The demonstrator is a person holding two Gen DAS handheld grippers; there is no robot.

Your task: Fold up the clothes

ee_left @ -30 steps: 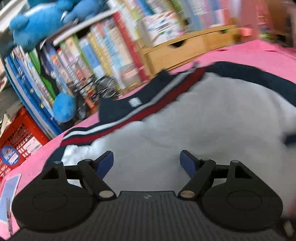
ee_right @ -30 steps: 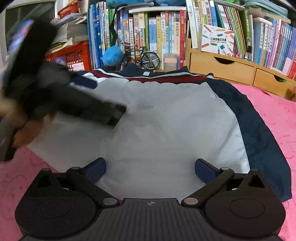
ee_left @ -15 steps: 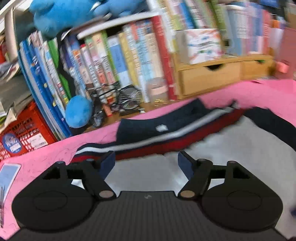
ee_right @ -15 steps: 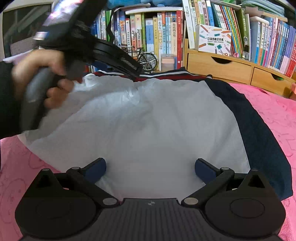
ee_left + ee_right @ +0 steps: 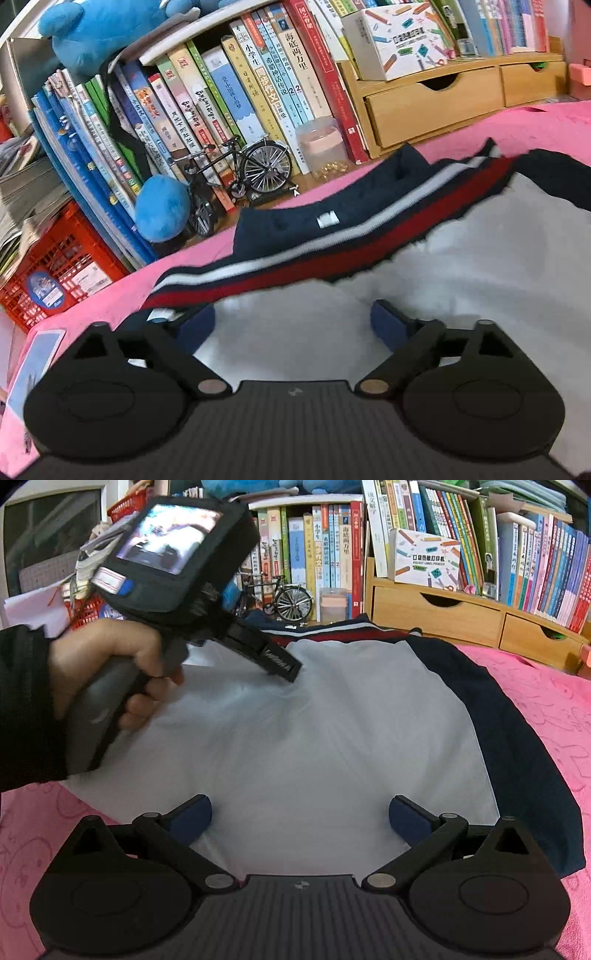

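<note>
A white shirt [image 5: 314,738] with a navy sleeve [image 5: 517,746] and a navy, white and red striped collar [image 5: 332,251] lies flat on the pink cloth [image 5: 546,686]. My left gripper [image 5: 291,325] hovers over the white fabric just short of the collar. Its jaws are opening and only the flat fabric lies below them. In the right wrist view a hand [image 5: 110,664] holds that left gripper [image 5: 284,668], tip pointing down near the shirt's upper left. My right gripper [image 5: 299,818] stands open over the shirt's near hem, gripping nothing.
Behind the shirt stand a row of books [image 5: 229,96], a model bicycle [image 5: 236,173], a small jar [image 5: 325,151] and a wooden drawer unit [image 5: 443,103]. A red crate [image 5: 48,273] sits at far left, with blue plush toys [image 5: 159,206] near it.
The left gripper has moved from the shirt's left side up toward the collar and turned, so the collar and books now fill its view. Its jaws stand wider. The right gripper has kept still.
</note>
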